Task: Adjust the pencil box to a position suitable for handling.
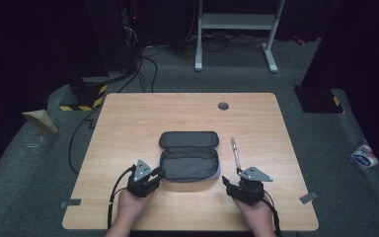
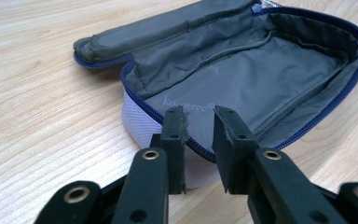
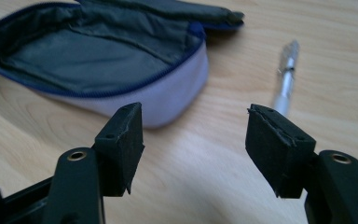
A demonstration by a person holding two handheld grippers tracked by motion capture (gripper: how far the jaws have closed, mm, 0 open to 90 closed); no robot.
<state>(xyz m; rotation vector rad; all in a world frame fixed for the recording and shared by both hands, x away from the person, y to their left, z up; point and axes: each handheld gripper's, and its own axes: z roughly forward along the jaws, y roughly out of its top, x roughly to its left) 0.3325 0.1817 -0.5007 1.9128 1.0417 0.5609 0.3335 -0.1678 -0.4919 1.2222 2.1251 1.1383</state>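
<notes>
Pencil case [image 1: 189, 163] lies unzipped, lid flopped back, mid-desk [image 1: 128, 118], grey lining up, blue zip round the rim, pale mesh side wall.

Left tongs [image 1: 160, 173] sit at the case's near-left corner. In the left gripper view the left tongs [image 2: 200, 121] show a narrow gap w/ the zip rim just past the tips; pads not pressing on it, nothing clamped.

Right tongs [image 1: 231, 179] rest near the case's right end, well apart from it. In the right gripper view the right tongs [image 3: 195, 122] are spread wide, bare wood between.

Pen [image 1: 235, 150], clear/silver, lies just right of the case, ahead of the right tongs, untouched.
</notes>
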